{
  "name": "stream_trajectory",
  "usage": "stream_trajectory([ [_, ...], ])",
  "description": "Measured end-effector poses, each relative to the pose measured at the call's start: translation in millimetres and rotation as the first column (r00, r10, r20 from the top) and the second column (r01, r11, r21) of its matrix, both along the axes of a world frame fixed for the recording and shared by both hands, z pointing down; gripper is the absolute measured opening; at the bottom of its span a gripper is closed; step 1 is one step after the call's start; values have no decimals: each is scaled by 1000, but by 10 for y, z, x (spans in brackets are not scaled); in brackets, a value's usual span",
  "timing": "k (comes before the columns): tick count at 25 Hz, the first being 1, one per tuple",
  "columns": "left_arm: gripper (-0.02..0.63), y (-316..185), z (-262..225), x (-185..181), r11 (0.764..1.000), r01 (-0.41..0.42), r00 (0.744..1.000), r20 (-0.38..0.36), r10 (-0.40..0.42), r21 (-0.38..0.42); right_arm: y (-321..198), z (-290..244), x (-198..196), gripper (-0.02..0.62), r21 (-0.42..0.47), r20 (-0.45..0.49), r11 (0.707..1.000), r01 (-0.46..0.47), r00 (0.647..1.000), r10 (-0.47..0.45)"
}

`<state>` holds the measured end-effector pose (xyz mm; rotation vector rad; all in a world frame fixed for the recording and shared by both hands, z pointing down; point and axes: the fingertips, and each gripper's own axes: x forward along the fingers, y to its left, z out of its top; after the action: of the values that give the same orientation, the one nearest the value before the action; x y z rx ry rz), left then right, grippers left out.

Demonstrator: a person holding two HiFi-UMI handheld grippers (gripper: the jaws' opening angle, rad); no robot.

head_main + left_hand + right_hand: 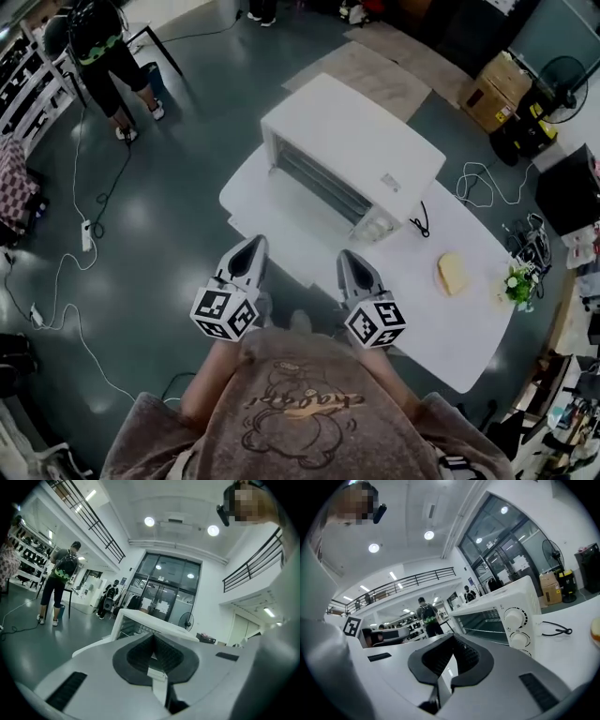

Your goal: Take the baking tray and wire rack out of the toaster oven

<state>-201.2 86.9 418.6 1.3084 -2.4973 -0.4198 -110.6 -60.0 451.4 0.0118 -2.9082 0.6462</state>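
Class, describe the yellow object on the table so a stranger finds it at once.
Start at the white table. Past the white toaster oven, towards the small green plant, lies a pale yellow square slab. It alone is flat and yellow.

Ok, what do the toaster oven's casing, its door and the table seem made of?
Toaster oven casing: likely painted sheet metal, smooth matte white. Door: clear glass, since wire bars show through. Table: smooth, even white top, perhaps laminate; unclear.

A bread slice and potted plant sit on the tabletop, right of the right hand-held gripper; a black cord lies beyond it.
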Motion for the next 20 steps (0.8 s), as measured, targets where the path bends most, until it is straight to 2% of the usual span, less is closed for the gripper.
stream_trajectory([
  [6, 5, -125, 45, -342, 992, -123, 991, -54, 125, 26, -24, -64, -165, 0, -64, 55, 989, -134, 989, 138],
  [12, 18, -155, 118, -536, 976, -198, 972, -109, 207, 92, 23, 94, -225, 3, -148, 31, 965, -215, 975, 222],
  [14, 122, -200, 118, -563, 963, -221, 959, -143, 243, 152, 26, 121, -228, 59, -180, 28, 956, -231, 970, 239],
  [17, 176, -297, 118, -593, 946, -245, 944, -170, 282, 211, -26, 158, -260, 189, -239, 29, 938, -251, 964, 266],
  [20, 205, -403, 212, -680, 939, -249, 929, -215, 301, 238, -111, 240, -308, 224, -294, 29, 907, -302, 946, 324],
])
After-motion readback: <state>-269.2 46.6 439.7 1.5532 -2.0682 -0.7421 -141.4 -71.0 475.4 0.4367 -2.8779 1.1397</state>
